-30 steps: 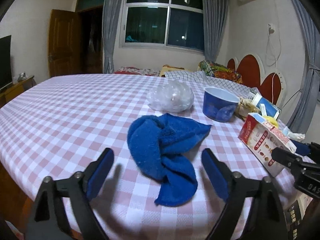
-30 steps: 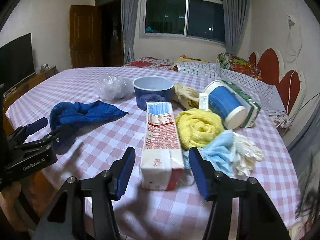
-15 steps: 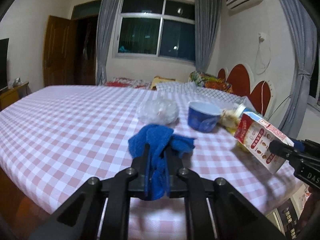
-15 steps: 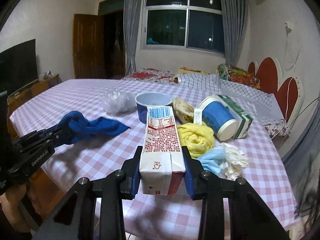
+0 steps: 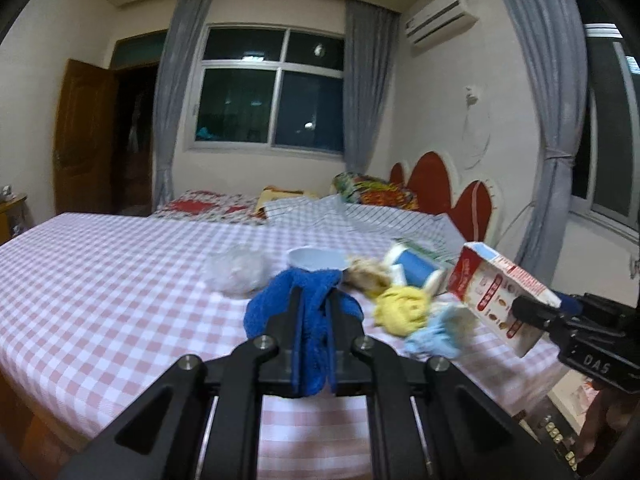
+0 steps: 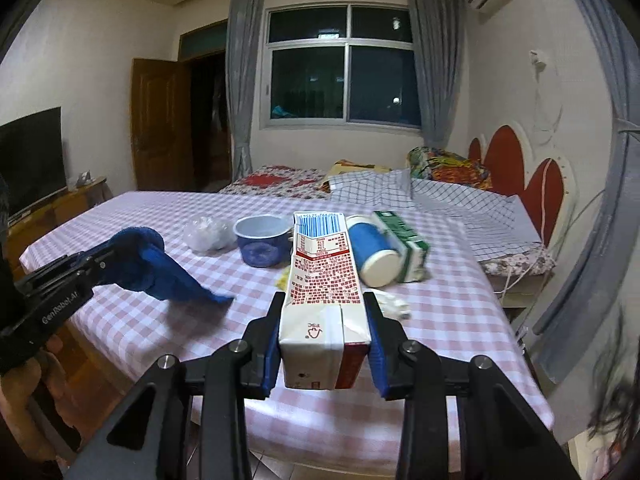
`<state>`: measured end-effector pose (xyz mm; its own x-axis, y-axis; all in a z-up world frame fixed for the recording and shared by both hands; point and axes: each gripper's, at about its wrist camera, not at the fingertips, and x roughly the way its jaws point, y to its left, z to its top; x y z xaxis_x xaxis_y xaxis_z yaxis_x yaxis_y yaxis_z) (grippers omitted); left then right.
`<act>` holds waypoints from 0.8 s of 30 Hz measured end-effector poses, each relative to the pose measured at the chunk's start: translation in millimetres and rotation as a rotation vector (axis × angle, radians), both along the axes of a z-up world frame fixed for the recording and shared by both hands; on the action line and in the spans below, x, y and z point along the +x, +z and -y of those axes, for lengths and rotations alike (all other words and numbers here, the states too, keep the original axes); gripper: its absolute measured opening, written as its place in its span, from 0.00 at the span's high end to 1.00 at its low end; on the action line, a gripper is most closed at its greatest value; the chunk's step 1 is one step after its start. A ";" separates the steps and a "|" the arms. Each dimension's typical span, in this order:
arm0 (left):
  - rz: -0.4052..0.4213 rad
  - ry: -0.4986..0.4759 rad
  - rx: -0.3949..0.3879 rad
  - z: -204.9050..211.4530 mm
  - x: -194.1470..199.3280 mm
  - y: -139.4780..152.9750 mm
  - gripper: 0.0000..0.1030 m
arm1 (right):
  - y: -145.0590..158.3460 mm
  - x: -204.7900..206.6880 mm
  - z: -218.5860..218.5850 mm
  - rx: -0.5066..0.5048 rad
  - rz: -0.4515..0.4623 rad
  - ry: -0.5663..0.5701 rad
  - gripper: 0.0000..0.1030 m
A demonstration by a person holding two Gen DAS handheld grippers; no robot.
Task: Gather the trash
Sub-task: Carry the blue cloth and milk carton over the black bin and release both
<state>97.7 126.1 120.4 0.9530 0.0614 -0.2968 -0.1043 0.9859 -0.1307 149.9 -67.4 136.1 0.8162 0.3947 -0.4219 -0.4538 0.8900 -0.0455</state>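
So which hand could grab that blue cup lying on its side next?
Neither yet, both are full. The left gripper is shut on the blue towel; the right gripper is clamped on the carton. Once emptied, probably the right: the cup lies just beyond its carton.

Table point(image 6: 440, 312): bowl point(image 6: 262, 246) at centre far side. Plastic bag point(image 6: 208, 234) just left of it; tipped cup point(image 6: 372, 252) to its right, carton point(image 6: 402, 250) beside that, further right. Cloth bundle point(image 5: 400, 308) lies nearer, rag point(image 5: 434, 334) just right of it. Bed point(image 6: 460, 200) beyond the table.
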 end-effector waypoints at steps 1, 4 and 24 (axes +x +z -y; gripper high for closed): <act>0.008 -0.016 0.001 5.9 -0.1 3.5 0.90 | 1.7 -2.1 8.5 0.005 0.004 -0.011 0.63; 0.026 -0.060 0.007 23.3 -0.7 9.5 0.90 | 5.7 -5.2 31.7 0.017 0.011 -0.045 0.63; -0.055 -0.542 -0.019 212.9 9.3 -16.4 0.91 | -40.8 -51.1 232.2 0.003 -0.081 -0.420 0.63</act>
